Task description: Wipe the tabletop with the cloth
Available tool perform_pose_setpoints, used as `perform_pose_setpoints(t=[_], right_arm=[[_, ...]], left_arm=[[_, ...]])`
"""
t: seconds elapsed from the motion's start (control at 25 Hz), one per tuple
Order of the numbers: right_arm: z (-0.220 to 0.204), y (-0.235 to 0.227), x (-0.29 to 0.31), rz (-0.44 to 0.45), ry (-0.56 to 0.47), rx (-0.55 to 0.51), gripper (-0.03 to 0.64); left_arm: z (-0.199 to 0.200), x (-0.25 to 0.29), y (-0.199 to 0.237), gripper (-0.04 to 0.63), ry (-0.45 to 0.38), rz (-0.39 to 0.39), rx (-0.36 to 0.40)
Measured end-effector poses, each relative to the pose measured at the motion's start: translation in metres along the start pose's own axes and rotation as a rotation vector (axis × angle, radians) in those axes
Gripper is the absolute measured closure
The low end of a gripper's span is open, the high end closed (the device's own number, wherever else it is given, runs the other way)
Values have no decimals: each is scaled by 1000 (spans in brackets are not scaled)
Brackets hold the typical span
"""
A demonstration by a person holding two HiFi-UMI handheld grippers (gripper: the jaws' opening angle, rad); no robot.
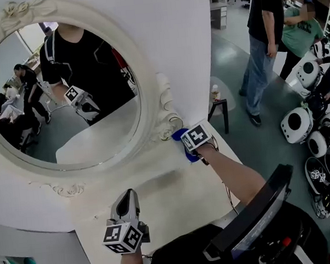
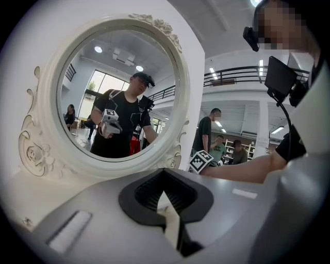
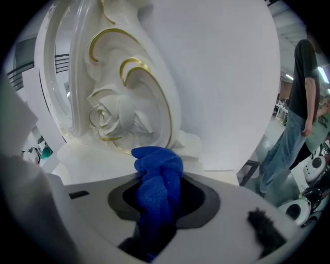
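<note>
1. One blue cloth (image 3: 156,181), bunched up and clamped in the right gripper (image 3: 158,172). Its jaws are closed on it, and a wad sticks out past the tips.
2. In the head view the cloth (image 1: 179,136) is at the back right of the tabletop (image 1: 177,200), right at the foot of the mirror frame (image 1: 165,118). It's probably touching the surface, but that view hides the contact.
3. The right gripper (image 1: 189,149) points at the frame's carved rose with gold lines (image 3: 109,116). The arm reaches across the table from the near right.
4. The left gripper (image 1: 127,195) is over the near left part of the table, well apart from the cloth and aimed toward the mirror. Its jaws are narrow: the tips (image 2: 165,181) meet with nothing between them.
5. The round mirror (image 1: 62,92) sits in a white ornate frame against a white back panel (image 1: 182,34). It reflects a person in black holding a gripper.
6. Off the table's right edge is a small dark stool (image 1: 218,107) with a bottle on it.
7. Further right, people stand on the grey floor (image 1: 265,32), with white round devices (image 1: 297,125) clustered near them.
</note>
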State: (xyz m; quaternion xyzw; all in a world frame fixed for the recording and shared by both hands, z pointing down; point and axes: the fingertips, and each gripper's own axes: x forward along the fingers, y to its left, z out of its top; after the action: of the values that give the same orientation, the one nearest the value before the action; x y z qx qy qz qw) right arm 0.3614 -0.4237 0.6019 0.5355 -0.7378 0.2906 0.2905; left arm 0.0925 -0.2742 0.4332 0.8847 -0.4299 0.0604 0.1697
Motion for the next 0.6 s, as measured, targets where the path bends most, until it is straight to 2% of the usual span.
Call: perform_pose_setpoints(t=[0.32,0.48,0.6], right_arm=[[-2,-39,-9,-61,-2,52,485],[-4,-51,-18,-147,-6,63,485],[-2,-43,-36,-199,-44,55,485]], left_arm=[[4,-14,6,587,-7,19,4],[7,-30,21,588,-28,19,-13],[9,-45,38,588,-39,22,-9]])
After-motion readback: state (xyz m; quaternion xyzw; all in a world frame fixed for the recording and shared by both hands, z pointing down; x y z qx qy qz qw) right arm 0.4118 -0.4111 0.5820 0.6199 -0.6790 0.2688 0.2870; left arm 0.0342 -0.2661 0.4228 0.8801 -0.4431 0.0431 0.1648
